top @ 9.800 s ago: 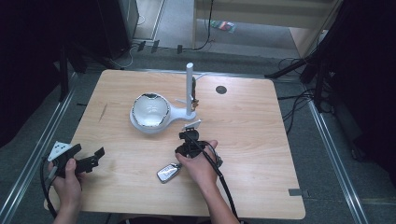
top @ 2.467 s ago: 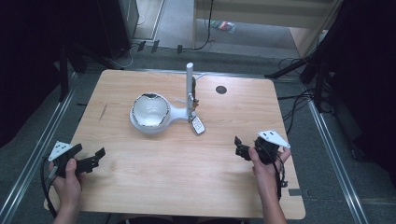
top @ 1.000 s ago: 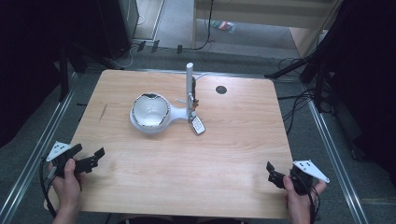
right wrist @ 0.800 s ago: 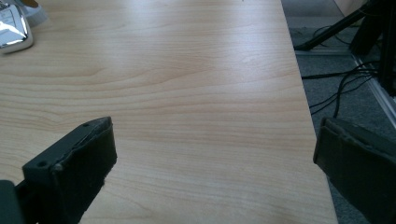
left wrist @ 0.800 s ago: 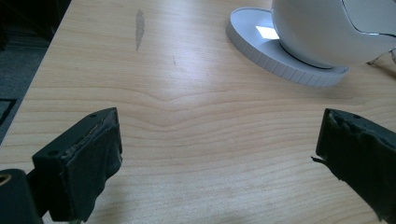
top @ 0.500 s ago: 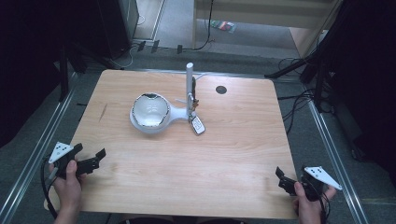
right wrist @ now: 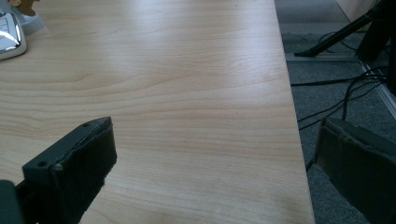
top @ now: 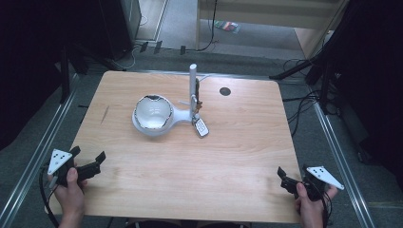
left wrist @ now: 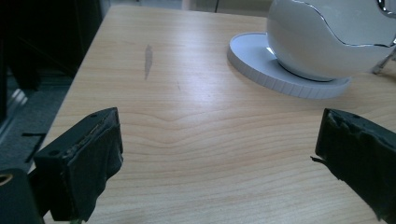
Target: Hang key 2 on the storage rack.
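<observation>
I had drawn my empty, wide-jawed right gripper [top: 289, 179] back to the table's corner, leaving the silver key fob [top: 201, 128] hung on the white post stand [top: 192, 90], so the hanging looked finished.

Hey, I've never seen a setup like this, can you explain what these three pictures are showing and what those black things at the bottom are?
A person sits at a wooden table, holding a hand-operated gripper in each hand. The high view looks down from above: the left gripper is at the table's near left corner, the right gripper at the near right. The other two pictures come from small cameras riding on those grippers; the black blocks are each gripper's own two jaws, standing wide apart with nothing between them. On the table stands a white egg-shaped bowl on a round base with a white upright post. A key fob hangs from the post, its lower end on the table. Nothing is held.
</observation>
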Tool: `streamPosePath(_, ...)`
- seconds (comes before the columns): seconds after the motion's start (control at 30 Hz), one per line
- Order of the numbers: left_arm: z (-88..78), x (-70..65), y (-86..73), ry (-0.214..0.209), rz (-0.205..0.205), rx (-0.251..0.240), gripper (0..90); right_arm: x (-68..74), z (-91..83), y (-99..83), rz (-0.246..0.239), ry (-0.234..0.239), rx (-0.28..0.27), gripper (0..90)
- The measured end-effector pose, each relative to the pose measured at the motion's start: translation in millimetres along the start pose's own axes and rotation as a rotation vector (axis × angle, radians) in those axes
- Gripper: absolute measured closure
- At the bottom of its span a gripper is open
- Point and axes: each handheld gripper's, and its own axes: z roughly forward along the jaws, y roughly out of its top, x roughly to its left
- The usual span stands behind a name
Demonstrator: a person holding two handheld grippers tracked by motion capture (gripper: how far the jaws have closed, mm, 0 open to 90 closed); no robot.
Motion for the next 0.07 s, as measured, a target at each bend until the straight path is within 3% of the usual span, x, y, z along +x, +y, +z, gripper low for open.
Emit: streamPosePath(0.07, 0.6, -0.7, 0.4, 0.011, 0.004, 0.009, 1.0, 0.6, -0.1, 0.0, 0.0, 0.0, 0.002, 0.0)
